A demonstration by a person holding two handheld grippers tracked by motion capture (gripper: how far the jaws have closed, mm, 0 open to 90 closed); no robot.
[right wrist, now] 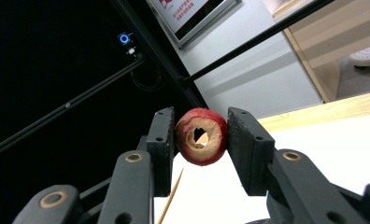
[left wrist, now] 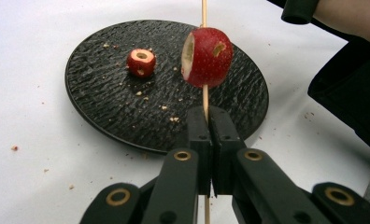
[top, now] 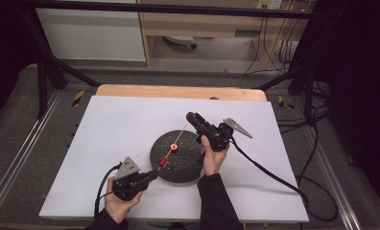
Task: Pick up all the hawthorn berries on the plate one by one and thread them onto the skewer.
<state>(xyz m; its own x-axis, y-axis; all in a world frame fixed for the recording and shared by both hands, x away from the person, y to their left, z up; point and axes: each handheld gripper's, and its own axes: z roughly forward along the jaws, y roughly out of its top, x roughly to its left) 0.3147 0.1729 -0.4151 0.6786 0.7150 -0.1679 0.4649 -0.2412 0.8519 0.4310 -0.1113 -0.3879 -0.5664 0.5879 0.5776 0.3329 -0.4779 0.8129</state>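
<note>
Across the middle of the white table (top: 106,143), slightly toward its right side, sits a round black plate (top: 188,165) with a rough, pebbled surface. A person's two forearms enter from the near edge, each hand gripping a black tool.

At the near edge, left of the plate, the left tool (left wrist: 206,114) is clamped tight on a thin wooden skewer (left wrist: 204,9), which rises slanting over the plate toward the far right. One red hollowed fruit piece (left wrist: 207,57) is threaded on the skewer just beyond the jaws, hanging above the plate's near rim. A smaller red cored piece (left wrist: 141,62) lies loose on the plate, with pale crumbs scattered around it.

Above the plate's far right rim, the right tool (right wrist: 201,136) is clamped on a red fruit ring (right wrist: 201,136), held by its sides at the skewer's far tip, with its hole facing the camera.

Risks, as a judgement: the ring looks soft and thin-walled, so a tighter squeeze could crack it. If the hole and the skewer tip are misaligned, the tip may tear the flesh or push the ring out of the jaws. The skewer is slender and held only at one end; sideways force could bend or snap it, or let the threaded piece slide.

A sign with red print shows behind the right tool, too cropped to read.
</note>
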